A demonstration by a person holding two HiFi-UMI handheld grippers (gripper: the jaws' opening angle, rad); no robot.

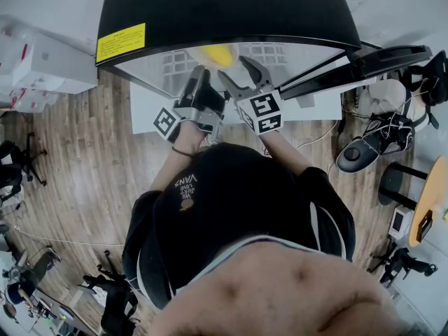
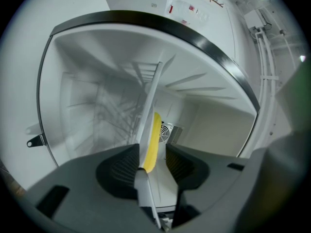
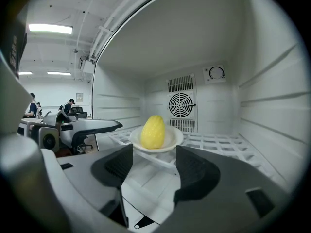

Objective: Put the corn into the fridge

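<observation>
The yellow corn (image 3: 153, 131) lies in a small white plate (image 3: 172, 141) on the white wire shelf (image 3: 214, 142) inside the open fridge (image 1: 231, 5). My right gripper (image 3: 153, 161) is open, just in front of the plate, with nothing between its jaws. In the head view both grippers reach into the fridge mouth below the corn (image 1: 217, 54), the left gripper (image 1: 198, 75) beside the right gripper (image 1: 238, 72). The left gripper view is turned sideways. There the corn (image 2: 151, 142) and a white edge, plate or shelf, run between the jaws of my left gripper (image 2: 153, 159). Its jaws stand apart, not clamped.
A fan grille (image 3: 182, 105) and a dial are on the fridge's back wall. White boxes (image 1: 42, 61) stand left of the fridge on the wooden floor. Black and white machines and chairs (image 1: 371, 145) stand to its right. People are far off in the room (image 3: 31, 106).
</observation>
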